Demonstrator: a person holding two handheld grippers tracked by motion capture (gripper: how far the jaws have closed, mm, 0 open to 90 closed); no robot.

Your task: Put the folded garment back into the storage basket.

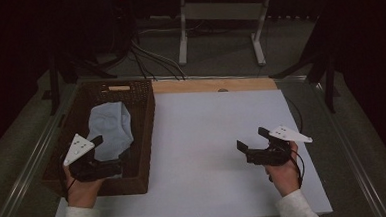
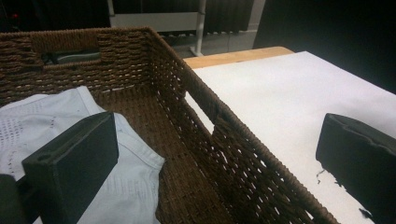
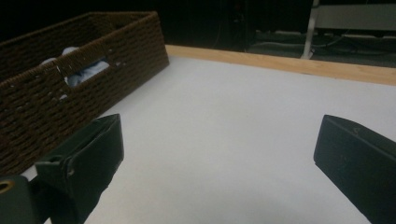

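The left gripper [image 1: 114,153] hangs over the near right corner of the brown wicker basket [image 1: 146,122], its jaws spread wide with nothing between them. One jaw sits above the pale blue-white cloth [image 1: 111,129] lying inside the basket, the other beyond the basket's right wall, over the white tabletop [image 1: 207,138]. The right gripper [image 1: 253,141] hovers over the bare tabletop, well apart from the basket, jaws wide and empty.

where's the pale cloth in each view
High view: the pale cloth lies inside the basket, left of centre.
Left gripper view: lower left, behind the near jaw.
Right gripper view: a sliver through the basket's handle slot.
Shared landmark: the basket.
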